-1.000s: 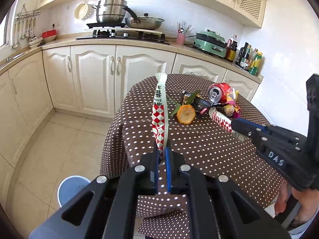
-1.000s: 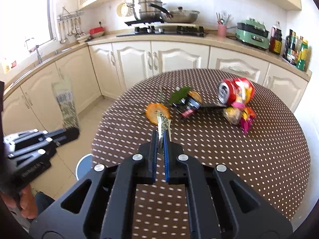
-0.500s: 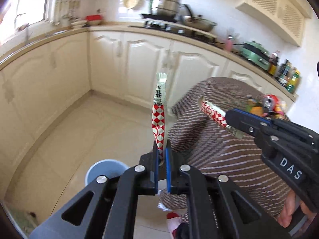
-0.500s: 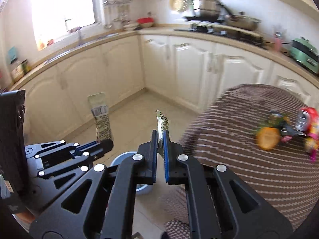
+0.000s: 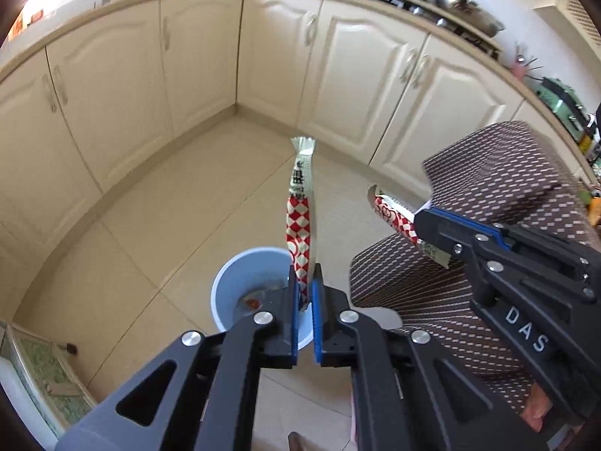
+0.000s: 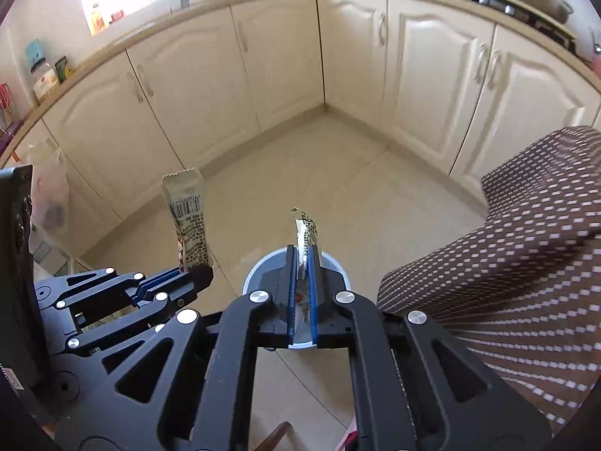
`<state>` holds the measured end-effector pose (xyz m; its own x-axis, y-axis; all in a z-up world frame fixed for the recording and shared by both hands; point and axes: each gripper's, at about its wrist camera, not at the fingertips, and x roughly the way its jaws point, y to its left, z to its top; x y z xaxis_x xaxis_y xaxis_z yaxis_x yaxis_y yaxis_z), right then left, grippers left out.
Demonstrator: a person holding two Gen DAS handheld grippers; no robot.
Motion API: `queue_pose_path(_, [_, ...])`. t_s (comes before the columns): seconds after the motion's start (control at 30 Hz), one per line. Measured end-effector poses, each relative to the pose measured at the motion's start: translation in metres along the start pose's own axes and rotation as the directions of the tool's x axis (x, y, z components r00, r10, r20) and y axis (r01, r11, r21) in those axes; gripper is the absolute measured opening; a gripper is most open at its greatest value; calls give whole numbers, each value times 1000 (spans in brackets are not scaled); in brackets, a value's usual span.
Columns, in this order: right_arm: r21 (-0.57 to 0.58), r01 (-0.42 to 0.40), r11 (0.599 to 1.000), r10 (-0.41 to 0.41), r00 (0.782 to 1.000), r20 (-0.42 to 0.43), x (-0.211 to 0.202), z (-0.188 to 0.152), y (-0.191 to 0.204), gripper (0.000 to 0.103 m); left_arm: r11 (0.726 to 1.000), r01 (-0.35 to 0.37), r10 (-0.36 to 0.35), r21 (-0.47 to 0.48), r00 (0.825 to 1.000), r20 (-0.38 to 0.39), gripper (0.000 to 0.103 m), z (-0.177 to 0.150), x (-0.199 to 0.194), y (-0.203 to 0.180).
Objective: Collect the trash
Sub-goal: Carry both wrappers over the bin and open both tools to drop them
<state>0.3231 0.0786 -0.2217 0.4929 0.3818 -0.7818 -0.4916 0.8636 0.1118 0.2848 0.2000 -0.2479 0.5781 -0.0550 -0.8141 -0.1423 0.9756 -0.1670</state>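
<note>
Two red-checked snack wrappers (image 5: 299, 225) (image 5: 396, 220) upright in closed jaws above a light-blue bin (image 5: 240, 282) on the floor

Home kitchen, cream cabinets (image 6: 195, 86), stove (image 5: 420, 3), countertop (image 6: 157, 34)

The wrapper (image 5: 300, 221) in the middle of the left wrist view is red-and-white diamond check below, pale with black print above. A second wrapper (image 5: 394, 218) to its right shows the same red and white. Both grippers are black with blue pads (image 5: 295, 300); the one at right carries white letters. The bin (image 5: 225, 293) at lower centre is light blue, with a red scrap inside. The tablecloth (image 5: 499, 173) at right is brown with small white dots. Cabinets (image 5: 360, 71) are cream, floor tiles (image 5: 150, 225) beige.
</note>
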Motion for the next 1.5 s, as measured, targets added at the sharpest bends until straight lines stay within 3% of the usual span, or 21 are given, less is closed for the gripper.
queue_pose_path(0.4, [35, -19, 999, 22, 996, -90, 71, 4, -13, 6, 998, -53, 55, 17, 994, -93, 8, 16, 74, 20])
queue_pose_path(0.47, [40, -18, 999, 22, 995, -95, 75, 3, -15, 6, 997, -78, 80, 25, 994, -80, 23, 20, 79, 21])
queue_pose_path(0.5, [43, -17, 999, 21, 995, -95, 75, 3, -15, 6, 996, -87, 89, 26, 993, -74, 40, 21, 80, 21])
queue_pose_path(0.53, [44, -18, 999, 22, 995, -98, 76, 2, -15, 6, 995, -99, 100, 21, 993, -57, 49, 21, 80, 20])
queue_pose_path(0.7, [50, -18, 999, 23, 995, -100, 80, 3, -17, 6, 992, -128, 128, 20, 992, -17, 59, 17, 73, 20])
queue_pose_path(0.8, [48, -21, 999, 26, 995, -101, 81, 3, -13, 6, 988, -153, 153, 13, 988, -7, 59, 13, 70, 24])
queue_pose_path(1.07, [33, -47, 998, 50, 993, -107, 90, 6, 3, 6, 977, -214, 215, -23, 971, 107, 62, 5, 41, 41])
queue_pose_path(1.33, [33, -84, 996, 87, 991, -103, 100, 11, 17, 7, 972, -229, 234, -56, 968, 96, 63, 6, 38, 60])
queue_pose_path(1.5, [20, -86, 996, 87, 995, -50, 98, 14, 20, 9, 971, -225, 232, -76, 968, 97, 65, 8, 34, 65])
